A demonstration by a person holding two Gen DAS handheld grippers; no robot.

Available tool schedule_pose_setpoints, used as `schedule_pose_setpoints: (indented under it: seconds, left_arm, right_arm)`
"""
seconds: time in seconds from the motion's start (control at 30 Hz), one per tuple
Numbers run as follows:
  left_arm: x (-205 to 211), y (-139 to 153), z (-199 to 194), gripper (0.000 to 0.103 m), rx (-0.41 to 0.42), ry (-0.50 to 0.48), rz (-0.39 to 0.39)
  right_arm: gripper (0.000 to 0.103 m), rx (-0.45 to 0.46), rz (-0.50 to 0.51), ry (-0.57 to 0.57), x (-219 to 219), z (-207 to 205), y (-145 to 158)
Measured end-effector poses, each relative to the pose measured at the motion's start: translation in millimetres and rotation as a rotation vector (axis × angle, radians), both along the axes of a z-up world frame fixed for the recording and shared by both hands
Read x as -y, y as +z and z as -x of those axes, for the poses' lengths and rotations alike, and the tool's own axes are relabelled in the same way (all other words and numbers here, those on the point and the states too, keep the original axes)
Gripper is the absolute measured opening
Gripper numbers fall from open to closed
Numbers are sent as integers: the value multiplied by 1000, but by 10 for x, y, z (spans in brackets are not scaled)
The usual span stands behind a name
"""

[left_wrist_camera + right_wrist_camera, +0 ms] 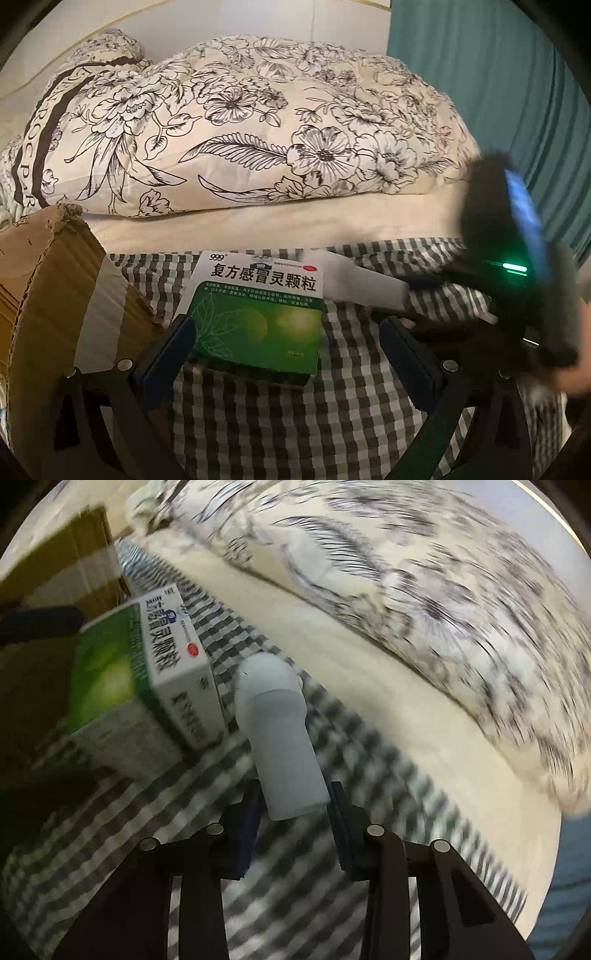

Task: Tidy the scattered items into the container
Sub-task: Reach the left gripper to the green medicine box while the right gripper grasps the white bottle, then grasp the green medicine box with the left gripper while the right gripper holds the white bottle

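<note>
In the left wrist view, a torn cardboard box [55,280] with a strip of pale tape fills the left edge of the frame, standing on a green-and-white checked cloth [295,413]. Just right of it, at lower centre, the left gripper [286,343] stands wide, its 2 blue-padded fingers [166,354] on either side of a green and white medicine box [255,314] that lies flat on the cloth; only the left finger looks to touch the box's lower corner, the right one stands apart. Right of that box's top edge lies a white bottle [362,284], its far end met by the blurred black right gripper [410,314] with a green light at the right of the frame. A floral quilt [240,122] spans the upper half. In the right wrist view, the medicine box [147,672] sits at centre left, tilted, and the white bottle [277,731] lies just right of it, seemingly touching. The right gripper [293,801] at lower centre is narrowed onto the bottle's near end, both pads against it.
</note>
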State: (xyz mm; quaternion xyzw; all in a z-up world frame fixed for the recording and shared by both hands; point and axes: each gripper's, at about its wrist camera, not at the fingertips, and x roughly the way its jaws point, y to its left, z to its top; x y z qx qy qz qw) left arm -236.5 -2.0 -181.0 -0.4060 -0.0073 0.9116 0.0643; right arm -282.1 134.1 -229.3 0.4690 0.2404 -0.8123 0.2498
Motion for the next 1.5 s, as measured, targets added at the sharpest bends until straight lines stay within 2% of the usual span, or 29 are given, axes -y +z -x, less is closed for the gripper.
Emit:
schedule_pose_setpoints:
  seconds: [0.13,0.2,0.4,0.43,0.47,0.5,0.57,0.63,0.67,0.7,0.77,0.83,0.9,1.0,1.03,1.07,1.13,1.4,1.47,1.5]
  left_arm:
    - [-11,-62,80,102,-14,38,7]
    - [-35,-109,113,102,-20,49,27]
    - [-133,-241,177,103,-58,92,136]
    - [-143,-251,183,103,-60,92,145]
    - [-149,-256,196,103,-62,92,152]
    - [-151,-251,219,103,-61,92,154]
    - [-131,-219,255,103,-45,96,133]
    - [-99,-123,264,103,-32,77,66]
    - [-104,-109,267,103,-34,70,56]
    - [-102,-119,293,103,-27,77,76]
    - [-110,-233,371,103,9,119,197]
    - [-202,-356,381,103,14,105,315]
    - [-263,-423,375,103,9,97,357]
    - [-227,-427,385,103,10,97,339]
    - [-205,-416,394,103,18,91,322]
    - [-190,-408,399,103,22,87,314]
    - [-191,-396,388,101,27,79,305]
    - [-338,-291,132,97,39,8,266]
    - [-443,-222,-33,65,27,-19,257]
    - [-517,-168,-120,56,2,-23,292]
  right_arm:
    - [35,-7,33,-105,-176,-311,52]
    - [35,19,65,-152,-213,-447,35]
    - [37,71,103,-227,-407,-718,-79]
    - [49,60,112,-226,-421,-767,-65]
    - [69,42,119,-224,-425,-815,-36]
    - [76,19,122,-225,-437,-828,2]
    - [80,-26,129,-224,-464,-855,103]
    - [80,-29,131,-218,-460,-856,149]
    - [80,-28,132,-214,-459,-860,158]
    - [80,-27,134,-209,-449,-854,160]
    - [80,-17,144,-191,-405,-862,156]
    - [80,-5,151,-166,-324,-856,128]
    - [80,-1,140,-137,-244,-855,86]
    - [80,5,116,-129,-164,-821,11]
    - [80,11,119,-129,-156,-808,0]
    - [71,15,123,-131,-153,-799,-4]
    - [33,23,108,-141,-148,-775,-23]
    - [31,47,135,-167,-296,-875,55]
    - [31,52,150,-169,-346,-959,101]
    - [31,54,157,-171,-374,-1005,122]
